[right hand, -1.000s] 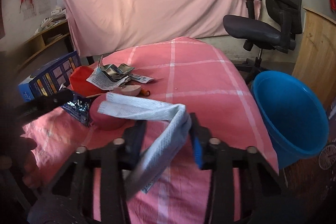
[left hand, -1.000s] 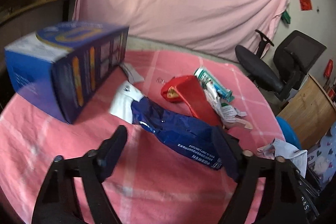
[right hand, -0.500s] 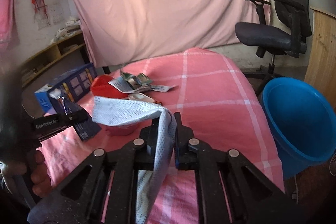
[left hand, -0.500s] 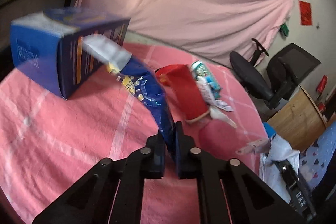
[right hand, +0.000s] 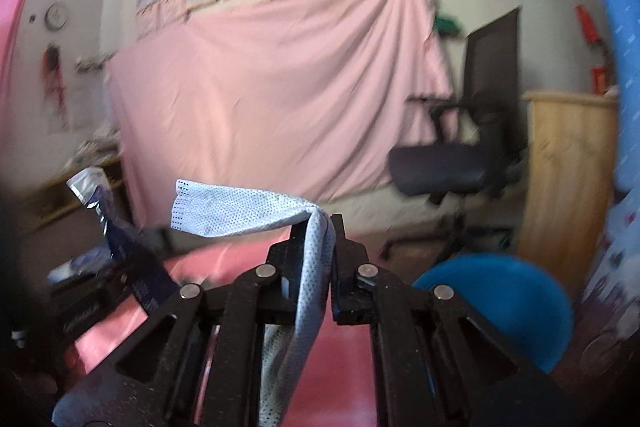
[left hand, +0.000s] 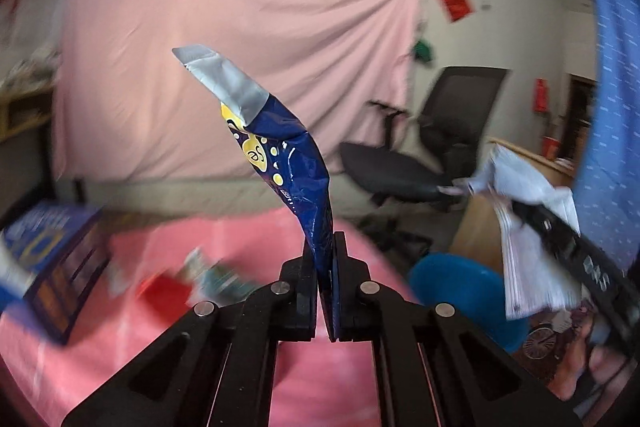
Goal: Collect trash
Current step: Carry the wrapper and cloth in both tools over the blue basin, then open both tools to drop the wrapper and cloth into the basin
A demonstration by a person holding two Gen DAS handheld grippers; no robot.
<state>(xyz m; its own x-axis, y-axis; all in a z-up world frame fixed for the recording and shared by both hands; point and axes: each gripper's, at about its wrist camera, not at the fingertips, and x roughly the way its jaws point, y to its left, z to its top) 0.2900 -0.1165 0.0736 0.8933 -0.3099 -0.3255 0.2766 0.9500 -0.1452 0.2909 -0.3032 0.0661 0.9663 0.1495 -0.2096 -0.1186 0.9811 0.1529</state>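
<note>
My left gripper [left hand: 325, 247] is shut on a blue foil snack wrapper [left hand: 288, 155] with a silver end, held up above the pink table. My right gripper [right hand: 322, 227] is shut on a pale dotted paper wrapper [right hand: 240, 211] that drapes left and hangs down between the fingers. In the left wrist view the right gripper's paper wrapper [left hand: 528, 239] hangs at the right, above a blue bin [left hand: 460, 291]. The blue bin [right hand: 504, 303] also shows low at the right in the right wrist view. The snack wrapper [right hand: 120, 235] shows at the left there.
A blue carton [left hand: 44, 259], a red wrapper [left hand: 168, 291] and other blurred litter lie on the pink checked tablecloth [left hand: 120, 347]. A black office chair [right hand: 460, 163] and a wooden cabinet [right hand: 568, 179] stand beyond the table, before a pink hanging sheet [right hand: 280, 99].
Both grippers have lifted well above the table with their wrappers and tilted upward. The table and litter have dropped low in both views, and the blue bin is nearer.
</note>
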